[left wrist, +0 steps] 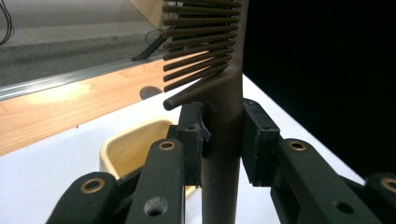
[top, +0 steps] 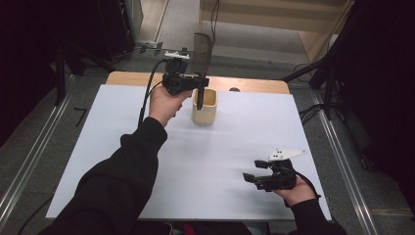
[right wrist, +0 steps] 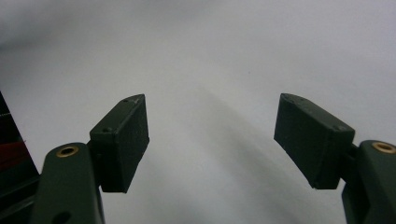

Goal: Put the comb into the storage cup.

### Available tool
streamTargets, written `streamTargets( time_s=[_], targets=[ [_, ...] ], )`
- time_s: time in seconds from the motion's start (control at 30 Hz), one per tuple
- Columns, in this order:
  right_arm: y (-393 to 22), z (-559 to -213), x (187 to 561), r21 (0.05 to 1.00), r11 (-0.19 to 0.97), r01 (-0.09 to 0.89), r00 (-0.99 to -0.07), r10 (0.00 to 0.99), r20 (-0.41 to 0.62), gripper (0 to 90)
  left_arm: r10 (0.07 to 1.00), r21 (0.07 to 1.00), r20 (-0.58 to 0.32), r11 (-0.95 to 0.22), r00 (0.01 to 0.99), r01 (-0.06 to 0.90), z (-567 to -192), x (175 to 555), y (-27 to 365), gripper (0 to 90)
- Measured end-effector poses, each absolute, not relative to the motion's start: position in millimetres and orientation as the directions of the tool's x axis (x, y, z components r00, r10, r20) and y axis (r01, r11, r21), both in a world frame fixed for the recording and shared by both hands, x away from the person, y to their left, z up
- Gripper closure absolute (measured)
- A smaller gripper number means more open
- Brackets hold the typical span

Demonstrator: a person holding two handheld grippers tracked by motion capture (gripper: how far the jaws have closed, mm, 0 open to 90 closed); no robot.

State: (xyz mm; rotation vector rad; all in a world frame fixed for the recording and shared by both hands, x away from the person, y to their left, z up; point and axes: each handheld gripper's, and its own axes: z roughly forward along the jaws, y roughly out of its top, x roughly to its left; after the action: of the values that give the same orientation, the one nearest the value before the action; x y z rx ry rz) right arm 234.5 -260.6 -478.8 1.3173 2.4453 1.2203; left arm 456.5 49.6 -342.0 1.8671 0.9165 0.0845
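Left claw has the comb, right one's just chilling

The left claw [top: 195,88] is clamped on the handle of a dark comb [top: 201,49], held upright with its lower end in the cream cup [top: 204,108] on the white desk [top: 205,161]. The right claw [top: 252,171] rests wide apart near the desk's right edge.

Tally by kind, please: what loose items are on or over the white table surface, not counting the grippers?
Dark brown plastic comb, clamped upright in the left gripper over the cup: 1
Cream square plastic cup, standing on the white table: 1
Small dark object at the wooden far edge, too small to identify: 1
Total: 3
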Motion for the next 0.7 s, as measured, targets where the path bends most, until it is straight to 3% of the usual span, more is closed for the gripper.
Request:
streamTargets(
  time_s=[0.7],
  targets=[
    [-260.8,-478.4,236.5,0.7,0.291,0.652,-0.612,0.747,0.26,24.6,0.651,0.858,-0.269,-0.173,0.709,0.484,-344.1,484.0,38.6,72.5]
  ],
)
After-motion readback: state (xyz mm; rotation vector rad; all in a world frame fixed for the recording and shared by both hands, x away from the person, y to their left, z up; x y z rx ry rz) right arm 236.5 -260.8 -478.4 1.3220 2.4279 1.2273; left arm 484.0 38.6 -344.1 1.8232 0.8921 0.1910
